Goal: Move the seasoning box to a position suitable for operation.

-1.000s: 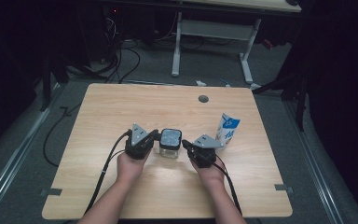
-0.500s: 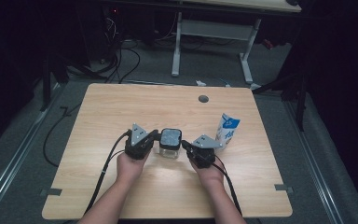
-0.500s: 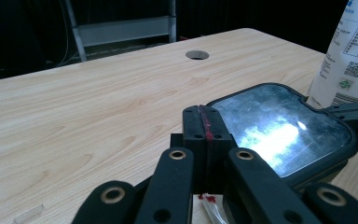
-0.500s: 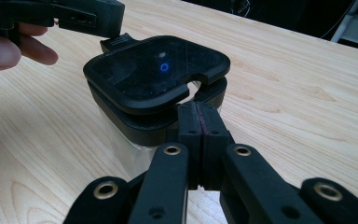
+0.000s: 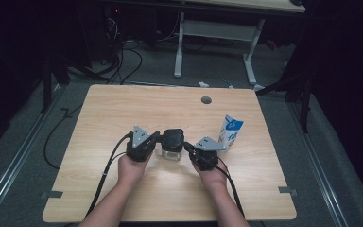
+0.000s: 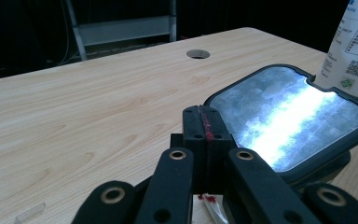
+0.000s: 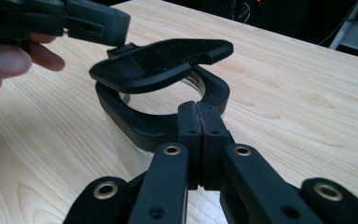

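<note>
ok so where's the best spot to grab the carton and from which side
Take the carton around its flat-sided body, below the slanted top, coming in from its left, the side nearer the right tool. It stands upright and apart from the jar, so opposite walls look free to pinch, though that tool is shut now.

Blue-and-white milk carton (image 6: 354,42): cut off by the top and right edges in the left gripper view, small print unreadable. Clear glass jar (image 7: 135,140) with black rim: lower body hidden behind the right gripper (image 7: 199,122) linkage in the right gripper view; contents can't be made out. Black hinged lid (image 6: 289,116) with shiny glass pane: glare washes out the pane in the left gripper view, near edge hidden behind the left gripper (image 6: 204,135). Both grippers' jaw tips too small to resolve in the high view. Person's forearms cut off at the bottom edge there. Hand (image 7: 9,60) cropped by the left edge in the right gripper view, blurred.
</note>
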The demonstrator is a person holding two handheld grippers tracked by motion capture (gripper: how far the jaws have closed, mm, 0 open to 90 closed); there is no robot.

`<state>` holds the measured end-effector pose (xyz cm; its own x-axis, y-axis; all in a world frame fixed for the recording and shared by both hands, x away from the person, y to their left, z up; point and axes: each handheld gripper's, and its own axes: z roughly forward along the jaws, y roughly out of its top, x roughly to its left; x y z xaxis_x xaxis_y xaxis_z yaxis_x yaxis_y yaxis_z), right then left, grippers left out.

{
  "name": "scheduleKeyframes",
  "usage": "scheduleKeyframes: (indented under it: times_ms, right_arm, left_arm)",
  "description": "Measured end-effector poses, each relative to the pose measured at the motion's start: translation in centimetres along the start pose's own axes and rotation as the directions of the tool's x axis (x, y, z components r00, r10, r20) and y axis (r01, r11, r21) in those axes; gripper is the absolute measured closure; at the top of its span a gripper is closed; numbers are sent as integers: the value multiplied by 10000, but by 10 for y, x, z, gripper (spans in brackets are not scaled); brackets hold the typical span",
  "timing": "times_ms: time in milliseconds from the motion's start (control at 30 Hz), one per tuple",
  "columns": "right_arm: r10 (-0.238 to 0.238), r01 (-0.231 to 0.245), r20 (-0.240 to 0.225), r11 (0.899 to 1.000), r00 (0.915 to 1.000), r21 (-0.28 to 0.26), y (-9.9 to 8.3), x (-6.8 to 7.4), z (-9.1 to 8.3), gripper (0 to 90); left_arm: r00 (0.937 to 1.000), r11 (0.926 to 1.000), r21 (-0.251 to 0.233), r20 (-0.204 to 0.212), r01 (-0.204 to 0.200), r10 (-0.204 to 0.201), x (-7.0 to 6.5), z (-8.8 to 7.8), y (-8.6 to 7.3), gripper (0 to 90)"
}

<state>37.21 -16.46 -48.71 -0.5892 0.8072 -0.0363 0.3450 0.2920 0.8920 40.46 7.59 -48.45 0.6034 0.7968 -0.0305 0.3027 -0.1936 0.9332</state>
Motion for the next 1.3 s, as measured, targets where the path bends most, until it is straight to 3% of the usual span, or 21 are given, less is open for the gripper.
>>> scheduleKeyframes:
  times_ms: [367, 500, 800, 1033, 1300]
  right_arm:
    - [-115, 110, -220, 9997, 9997, -219, 6, 8, -4, 896]
    - [-78, 71, -257, 9996, 9996, -275, 7, 8, -5, 896]
    - [-85, 71, -325, 9991, 9994, -424, 10, 10, -6, 895]
    - [-47, 26, -375, 9984, 9993, -571, 13, 11, -8, 895]
    - [-59, 31, -430, 9979, 9991, -642, 15, 12, -9, 895]
  left_arm:
    - [10000, 9999, 102, -13, -65, 65, 0, -4, 1, 900]
    - [9999, 10000, -54, 113, -2, 3, -3, -14, -1, 900]
    - [9968, 9987, 130, 614, 496, -503, -18, -29, -26, 899]
    - [9951, 9991, 216, 913, 370, -388, -32, -24, -28, 899]
    - [9931, 9995, 97, 1129, 302, -311, -44, -17, -19, 899]
